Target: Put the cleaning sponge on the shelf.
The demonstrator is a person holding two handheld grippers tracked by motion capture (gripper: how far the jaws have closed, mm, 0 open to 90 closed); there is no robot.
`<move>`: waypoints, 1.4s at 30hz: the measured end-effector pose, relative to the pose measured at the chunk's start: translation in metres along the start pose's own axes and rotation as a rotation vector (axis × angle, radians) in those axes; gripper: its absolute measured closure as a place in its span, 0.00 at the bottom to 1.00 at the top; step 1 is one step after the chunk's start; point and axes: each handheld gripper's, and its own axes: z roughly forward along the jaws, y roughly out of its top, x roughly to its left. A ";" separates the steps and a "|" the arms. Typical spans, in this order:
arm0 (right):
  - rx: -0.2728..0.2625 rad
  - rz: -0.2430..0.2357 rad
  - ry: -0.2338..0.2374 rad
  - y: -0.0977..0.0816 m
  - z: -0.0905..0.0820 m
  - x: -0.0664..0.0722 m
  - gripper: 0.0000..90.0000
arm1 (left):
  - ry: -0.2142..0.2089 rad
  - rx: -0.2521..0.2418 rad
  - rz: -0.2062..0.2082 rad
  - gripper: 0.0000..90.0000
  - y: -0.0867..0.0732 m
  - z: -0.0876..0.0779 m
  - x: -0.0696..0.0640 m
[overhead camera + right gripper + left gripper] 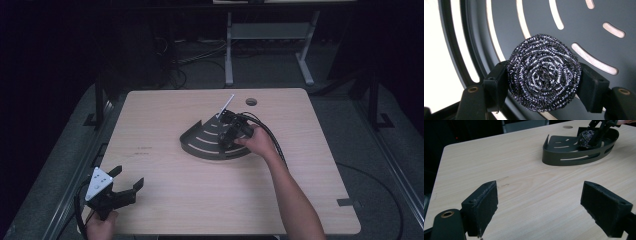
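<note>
At the left, our left tongs rest near the front corner of the wooden surface, jaws spread wide apart with nothing between them; from their own view we look past the two black pads across bare wood toward the tray. They take no part in the work here.

Moving to the middle, the dark fan-shaped tray with its curved slots sits flat on the surface, well apart from the left tongs. A thin white stick lies just beyond its far edge.

At the right, our right tongs are over the tray, clamped on the steel wool scourer: both pads press into its sides. The left gripper view shows the scourer inside the tray's wall, low over the slotted floor; whether it touches the floor we cannot tell.

We judge the carrying done and the placing nearly so. What is left: let the scourer settle, release it, and lift the tongs clear.
</note>
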 end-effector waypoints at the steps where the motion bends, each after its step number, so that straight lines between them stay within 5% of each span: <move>1: 0.003 -0.001 -0.005 0.000 0.001 0.000 0.36 | 0.001 0.000 0.001 0.15 0.000 0.000 0.000; 42: 0.017 0.015 -0.018 -0.001 0.013 -0.001 0.34 | 0.005 0.002 0.005 0.15 0.001 0.000 -0.001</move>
